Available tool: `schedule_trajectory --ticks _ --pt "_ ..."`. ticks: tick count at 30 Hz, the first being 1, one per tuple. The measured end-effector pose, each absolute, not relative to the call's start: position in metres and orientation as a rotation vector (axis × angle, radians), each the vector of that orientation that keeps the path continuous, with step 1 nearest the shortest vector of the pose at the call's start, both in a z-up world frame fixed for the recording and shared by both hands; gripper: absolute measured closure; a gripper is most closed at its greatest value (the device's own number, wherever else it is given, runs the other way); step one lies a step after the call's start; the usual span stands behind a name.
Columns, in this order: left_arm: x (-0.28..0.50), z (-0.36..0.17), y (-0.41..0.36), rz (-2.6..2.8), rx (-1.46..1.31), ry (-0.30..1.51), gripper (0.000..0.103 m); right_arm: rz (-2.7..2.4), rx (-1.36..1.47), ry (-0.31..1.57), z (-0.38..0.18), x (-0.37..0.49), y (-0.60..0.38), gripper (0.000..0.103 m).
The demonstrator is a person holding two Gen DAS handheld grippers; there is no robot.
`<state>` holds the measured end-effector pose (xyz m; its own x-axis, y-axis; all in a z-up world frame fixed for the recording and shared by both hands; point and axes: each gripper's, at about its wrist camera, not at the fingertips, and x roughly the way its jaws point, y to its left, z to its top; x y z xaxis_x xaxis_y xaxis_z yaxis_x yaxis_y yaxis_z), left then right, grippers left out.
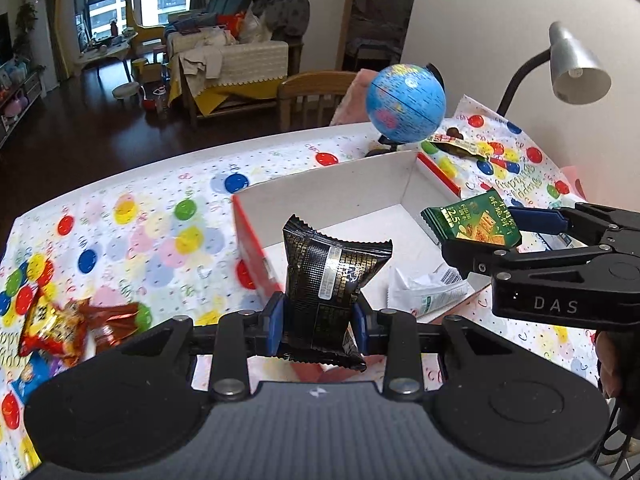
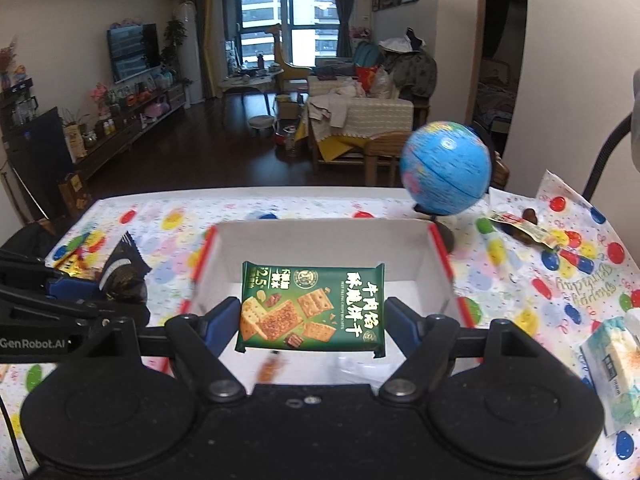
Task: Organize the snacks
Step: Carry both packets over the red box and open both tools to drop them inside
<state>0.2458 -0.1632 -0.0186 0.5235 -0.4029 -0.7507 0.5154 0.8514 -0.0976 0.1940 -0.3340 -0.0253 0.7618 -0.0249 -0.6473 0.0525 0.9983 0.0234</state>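
Snack wrappers (image 1: 68, 328) in red and orange at far left, lying loose on the balloon-print tablecloth (image 1: 160, 216), blurred. Further right, left gripper (image 1: 318, 320) clamped narrow on a black snack packet (image 1: 332, 276), blue pads pressed against its lower half, packet upright and lifted clear of the cloth, just in front of the near edge of the cardboard box (image 1: 360, 196). Box open-topped, white inside, red outside, standing mid-table; white wrapper (image 1: 424, 288) lying in its near right corner. Right of that, right gripper (image 2: 312, 320) set wide across a green biscuit packet (image 2: 312, 308), gripped by its two short ends, face toward the camera, held above the box's near part. Seen from the left wrist, same green packet up in the air at the box's right wall, well apart from the black one. Beyond the box, blue globe (image 1: 404, 104) on a dark stand; beside it a brown and yellow wrapper (image 1: 456, 146) on the cloth. Grey desk lamp (image 1: 576, 68) at far right. White tissue pack (image 2: 616, 364) near the right table edge.
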Motion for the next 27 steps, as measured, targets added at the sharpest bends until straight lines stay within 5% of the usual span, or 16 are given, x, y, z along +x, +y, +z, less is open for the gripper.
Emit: schedule_trajectory --ticks 27 --pt "0.314 -0.106 -0.261 -0.511 0.321 1.067 0.069 0.064 -0.028 0.922 -0.107 0.251 -0.388 0.026"
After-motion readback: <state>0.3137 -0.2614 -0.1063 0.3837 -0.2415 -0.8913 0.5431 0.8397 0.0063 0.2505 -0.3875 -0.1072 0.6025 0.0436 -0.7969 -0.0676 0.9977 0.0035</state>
